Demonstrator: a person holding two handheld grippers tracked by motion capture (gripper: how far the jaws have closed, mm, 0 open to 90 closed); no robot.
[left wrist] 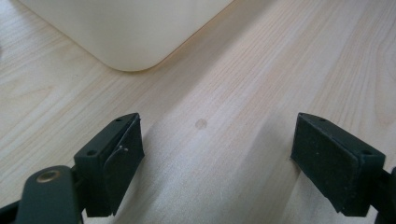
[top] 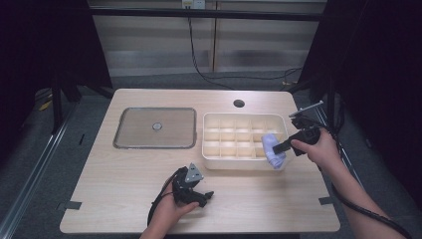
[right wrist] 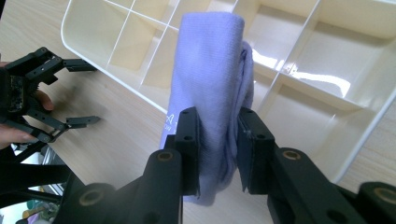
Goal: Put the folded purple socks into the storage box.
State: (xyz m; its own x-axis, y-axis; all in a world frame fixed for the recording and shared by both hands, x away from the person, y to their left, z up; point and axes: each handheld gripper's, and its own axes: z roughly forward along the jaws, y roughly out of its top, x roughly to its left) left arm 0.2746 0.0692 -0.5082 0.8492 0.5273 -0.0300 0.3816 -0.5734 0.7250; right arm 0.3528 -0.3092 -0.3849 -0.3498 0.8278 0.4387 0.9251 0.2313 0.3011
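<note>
Two hand-held grippers work at the surface (top: 124, 169), and we take the divided tray (top: 214, 162) as our landmark. From the high view, our right hand-held gripper (top: 276, 147) sits at the tray's right end, clamped on a folded lilac cloth (top: 272, 149) that hangs over the tray's near right corner, partly above the end compartments and partly outside the rim. Our left hand-held gripper (top: 205, 196) rests low on the surface in front of the tray, just left of its middle, so the right hand is plainly the nearer to both cloth and tray. A lidded metal pan (top: 154, 128) lies to the tray's left.

In the left gripper view, that hand-held gripper's jaws stand wide apart with bare wood between them; a rounded tray corner (left wrist: 126, 42) lies ahead.

In the right gripper view, the jaws press on the cloth (right wrist: 210, 84) from both sides. Its long axis runs straight away from the hand-held gripper (right wrist: 217, 154), out over the tray's compartments (right wrist: 299, 112), so we judge the coming move turns on lowering it forward and down into a cell. Pale lettering shows near the cloth's lower edge, too faint for us to read.
</note>
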